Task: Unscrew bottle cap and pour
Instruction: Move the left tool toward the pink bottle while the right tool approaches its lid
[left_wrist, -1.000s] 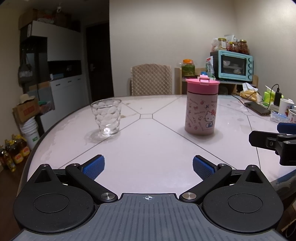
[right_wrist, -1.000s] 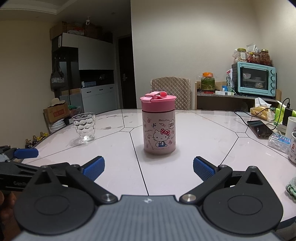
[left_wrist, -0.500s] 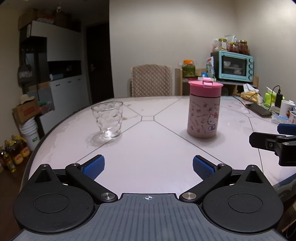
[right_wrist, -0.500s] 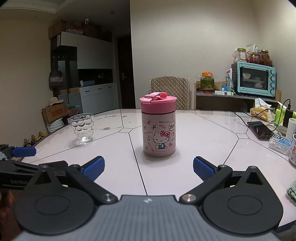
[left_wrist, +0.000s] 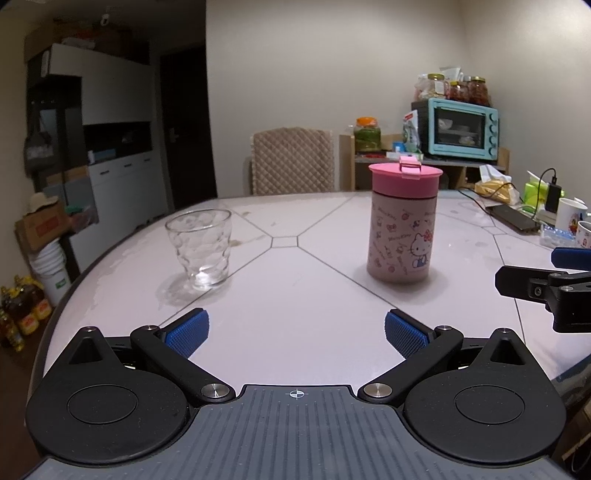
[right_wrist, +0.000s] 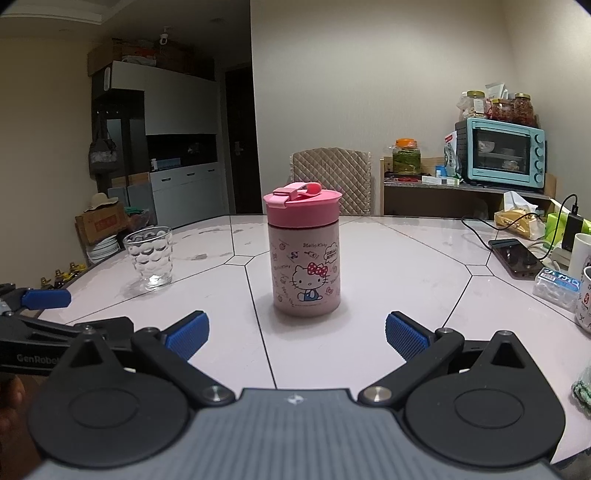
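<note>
Both claws are spread wide and hold nothing: the left claw (left_wrist: 296, 332) hovers over bare table (left_wrist: 295, 295) and the right claw (right_wrist: 296, 334) likewise, their blue pads clear of everything. Since half a second ago both have eased forward, so the bottle (right_wrist: 305, 254) looms larger in each view. It stands upright ahead of the right claw, centred between its fingers but apart from them, cap (right_wrist: 302, 207) on, with the glass (left_wrist: 199, 248) off to its left, ahead of the left claw.
</note>
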